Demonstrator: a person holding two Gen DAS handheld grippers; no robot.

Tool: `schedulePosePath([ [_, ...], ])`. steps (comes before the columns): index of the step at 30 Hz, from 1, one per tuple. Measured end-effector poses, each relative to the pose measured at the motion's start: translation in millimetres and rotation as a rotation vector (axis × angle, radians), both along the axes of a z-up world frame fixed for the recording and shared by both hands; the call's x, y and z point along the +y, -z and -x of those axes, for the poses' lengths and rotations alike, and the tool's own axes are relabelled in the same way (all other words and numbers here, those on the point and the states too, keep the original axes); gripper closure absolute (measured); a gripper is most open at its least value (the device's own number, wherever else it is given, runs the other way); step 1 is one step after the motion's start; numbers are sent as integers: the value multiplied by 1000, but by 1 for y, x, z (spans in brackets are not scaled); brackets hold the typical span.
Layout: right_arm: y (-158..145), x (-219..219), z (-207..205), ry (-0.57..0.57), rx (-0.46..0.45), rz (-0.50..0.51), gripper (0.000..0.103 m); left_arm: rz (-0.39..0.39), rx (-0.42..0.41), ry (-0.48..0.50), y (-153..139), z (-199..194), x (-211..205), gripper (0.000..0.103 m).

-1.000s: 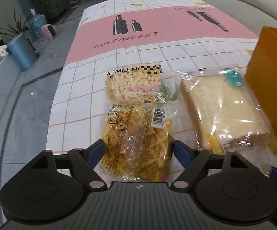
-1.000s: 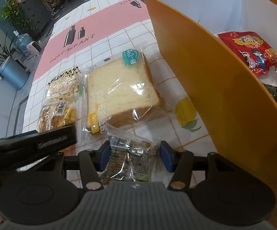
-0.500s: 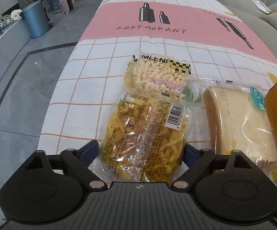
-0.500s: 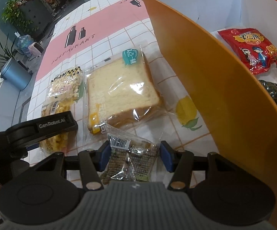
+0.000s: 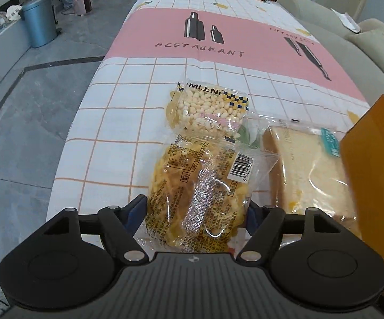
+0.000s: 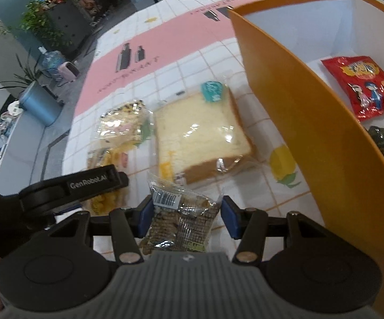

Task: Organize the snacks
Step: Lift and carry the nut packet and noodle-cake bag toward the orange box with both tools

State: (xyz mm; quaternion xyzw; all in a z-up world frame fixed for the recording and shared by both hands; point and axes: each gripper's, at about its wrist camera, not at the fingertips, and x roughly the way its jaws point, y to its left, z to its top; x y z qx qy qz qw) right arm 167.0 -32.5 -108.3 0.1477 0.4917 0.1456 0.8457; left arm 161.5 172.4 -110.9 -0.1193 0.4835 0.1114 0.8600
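Two grippers, two packets. Left gripper (image 5: 196, 214): jaws closing around yellow snack bag (image 5: 197, 194) near tablecloth (image 5: 117, 111) edge; centre it. Right gripper (image 6: 185, 216) straddles dark snack packet (image 6: 181, 220); grip unclear. Then carry to orange box (image 6: 311, 133).

A table (image 5: 144, 122) under a white checked cloth with a pink band carries the snacks; between the left tongs' jaws lies a yellow snack bag (image 5: 200, 194), with a bag of pale puffs (image 5: 210, 111) just beyond it. A wrapped bread slice (image 6: 200, 130) lies ahead of the right tongs, a small dark packet (image 6: 181, 218) between their jaws; the orange box (image 6: 311, 133) stands to their right.
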Motion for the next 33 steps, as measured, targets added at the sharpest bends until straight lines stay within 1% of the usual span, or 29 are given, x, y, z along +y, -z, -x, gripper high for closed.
schedulePosePath([
  [3, -8, 2, 3, -17, -32, 0, 50, 9, -17, 14, -5, 6, 0, 22],
  [8, -26, 6, 10, -61, -104, 25, 50, 13, -80, 23, -21, 19, 0, 22],
  [9, -30, 4, 11, -66, -105, 7, 50, 18, -91, 21, -24, 20, 1, 22],
  [12, -40, -7, 11, -73, -95, -103, 50, 42, -127, 25, -33, 25, 3, 22],
  [15, -57, -13, 15, -78, -136, -117, 50, 77, -171, 18, -42, 31, 6, 22],
  [18, -72, -22, 17, -74, -174, -130, 50, 132, -194, 10, -47, 36, 10, 22],
  [20, -79, -32, 19, -62, -188, -153, 50, 165, -191, 18, -49, 37, 11, 23],
  [22, -86, -44, 19, -42, -203, -167, 50, 174, -180, 37, -49, 38, 9, 23],
  [25, -92, -62, 19, -12, -220, -170, 50, 178, -203, 59, -51, 41, 2, 24],
  [28, -93, -88, 16, 32, -215, -191, 50, 199, -218, 79, -56, 44, -4, 24],
  [33, -95, -139, 12, 134, -223, -166, 50, 245, -244, 114, -67, 47, -15, 24],
])
